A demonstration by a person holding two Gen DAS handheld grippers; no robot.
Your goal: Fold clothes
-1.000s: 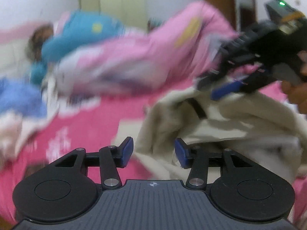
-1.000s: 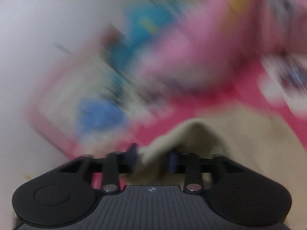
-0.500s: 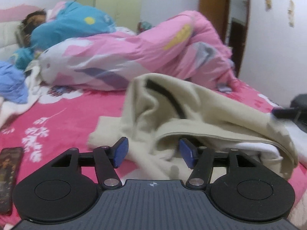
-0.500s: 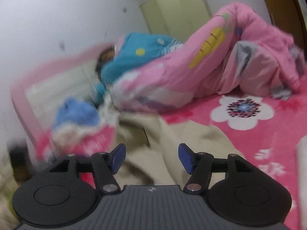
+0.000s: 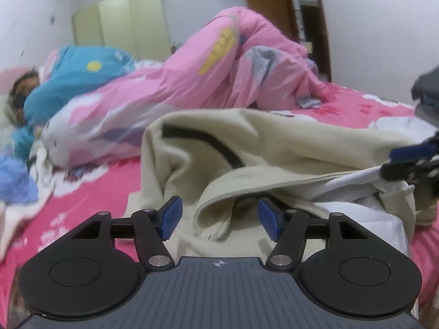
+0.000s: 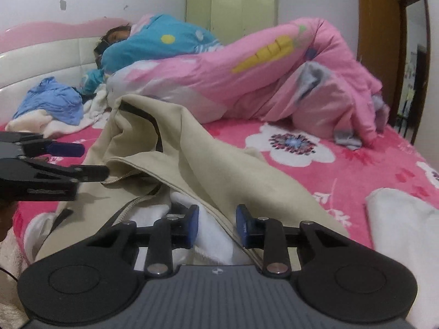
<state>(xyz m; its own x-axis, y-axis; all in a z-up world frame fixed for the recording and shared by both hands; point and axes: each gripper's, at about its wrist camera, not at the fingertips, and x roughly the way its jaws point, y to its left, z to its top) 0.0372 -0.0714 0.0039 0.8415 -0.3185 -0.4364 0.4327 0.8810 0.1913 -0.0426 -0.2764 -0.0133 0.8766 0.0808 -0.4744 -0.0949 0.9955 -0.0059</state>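
Item 1: beige fleece-lined jacket (image 5: 274,148) with black trim, crumpled on the pink floral bedsheet (image 6: 356,164), lying directly ahead of both sets of jaws.

Item 2: left gripper (image 5: 218,215), jaws roughly half open; a loose beige fold sits between the 2 blue pads, untouched by either.

Item 3: right gripper (image 6: 216,226), jaws closing; the jacket's beige edge and white lining lie between the pads, contact not discernible.

Item 4: pink quilt (image 6: 274,76), bunched well beyond the jaws.
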